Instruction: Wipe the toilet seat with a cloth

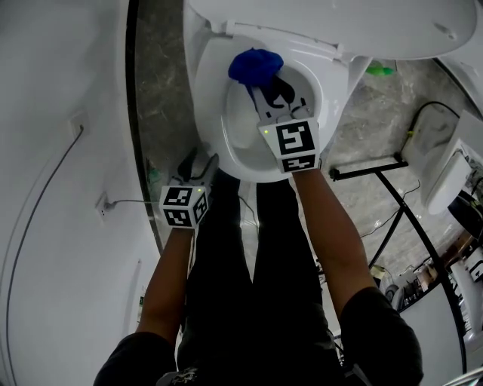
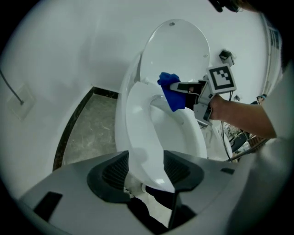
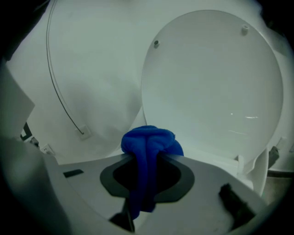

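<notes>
The white toilet seat (image 1: 208, 90) is down, with the lid (image 1: 339, 22) raised behind it. My right gripper (image 1: 266, 84) is shut on a bunched blue cloth (image 1: 255, 66) and holds it over the back of the bowl, near the seat's rear; I cannot tell if it touches. In the right gripper view the cloth (image 3: 149, 142) bulges out between the jaws of the right gripper (image 3: 147, 160), facing the lid (image 3: 216, 82). My left gripper (image 1: 200, 164) is at the seat's front left edge. Its jaws (image 2: 146, 167) stand open with the seat's front rim (image 2: 138, 119) between them.
A white wall with a socket and cable (image 1: 102, 205) stands close on the left, beyond a strip of grey marble floor (image 1: 162, 83). A black metal frame (image 1: 392, 188) and a white appliance (image 1: 445, 166) stand to the toilet's right. The person's legs are in front of the bowl.
</notes>
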Demonstrator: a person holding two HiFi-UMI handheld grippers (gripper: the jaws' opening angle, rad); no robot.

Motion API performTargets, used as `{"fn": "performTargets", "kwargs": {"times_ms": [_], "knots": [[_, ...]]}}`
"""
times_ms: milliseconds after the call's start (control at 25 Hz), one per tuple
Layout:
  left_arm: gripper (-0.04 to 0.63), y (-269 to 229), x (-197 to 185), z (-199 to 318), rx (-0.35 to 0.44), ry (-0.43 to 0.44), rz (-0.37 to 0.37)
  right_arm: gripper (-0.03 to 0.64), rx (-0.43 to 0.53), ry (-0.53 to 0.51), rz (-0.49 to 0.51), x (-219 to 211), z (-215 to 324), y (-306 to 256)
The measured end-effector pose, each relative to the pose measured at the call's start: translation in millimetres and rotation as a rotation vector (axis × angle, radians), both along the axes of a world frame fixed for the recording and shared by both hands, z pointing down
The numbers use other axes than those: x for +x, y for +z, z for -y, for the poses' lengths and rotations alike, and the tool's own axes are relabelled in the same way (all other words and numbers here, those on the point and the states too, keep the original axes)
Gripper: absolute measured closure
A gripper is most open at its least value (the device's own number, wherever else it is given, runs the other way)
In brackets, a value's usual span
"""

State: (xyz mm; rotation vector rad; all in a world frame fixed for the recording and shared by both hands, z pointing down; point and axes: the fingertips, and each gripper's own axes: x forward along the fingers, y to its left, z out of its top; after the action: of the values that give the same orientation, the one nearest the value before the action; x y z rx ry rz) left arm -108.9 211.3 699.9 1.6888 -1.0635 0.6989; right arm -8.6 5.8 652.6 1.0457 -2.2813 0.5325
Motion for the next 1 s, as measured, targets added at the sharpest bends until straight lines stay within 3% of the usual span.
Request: {"fn": "performTargets", "kwargs": {"times_ms": [120, 240, 320, 440, 560, 680, 760, 800, 1000], "knots": [[0.357, 6, 3, -13, -0.049, 0.015, -0.011, 0.535, 0.002, 0.020, 0.011, 9, -14, -9], [0.357, 4, -2, -9, -0.016, 0.019, 0.041, 0.535, 0.018, 0.047, 0.014, 19, -22, -16], [0.359, -7, -5, 3, 0.052, 0.015, 0.079, 0.535, 0.047, 0.078, 0.022, 28, -24, -26], [0.362, -38, 0, 32, 0.214, 0.074, 0.139, 0.535, 0.122, 0.140, 0.056, 40, -27, -51], [0.384, -80, 13, 58, 0.338, 0.106, 0.136, 0.535, 0.170, 0.175, 0.077, 47, -37, -82], [0.440, -125, 19, 90, 0.461, 0.088, 0.111, 0.535, 0.214, 0.193, 0.073, 50, -51, -115], [0.531, -156, 21, 108, 0.541, 0.089, 0.116, 0.535, 0.238, 0.212, 0.070, 54, -63, -139], [0.579, -171, 23, 112, 0.572, 0.103, 0.119, 0.535, 0.245, 0.221, 0.069, 56, -71, -153], [0.586, -244, 30, 107, 0.671, 0.203, 0.117, 0.535, 0.266, 0.247, 0.043, 70, -114, -224]]}}
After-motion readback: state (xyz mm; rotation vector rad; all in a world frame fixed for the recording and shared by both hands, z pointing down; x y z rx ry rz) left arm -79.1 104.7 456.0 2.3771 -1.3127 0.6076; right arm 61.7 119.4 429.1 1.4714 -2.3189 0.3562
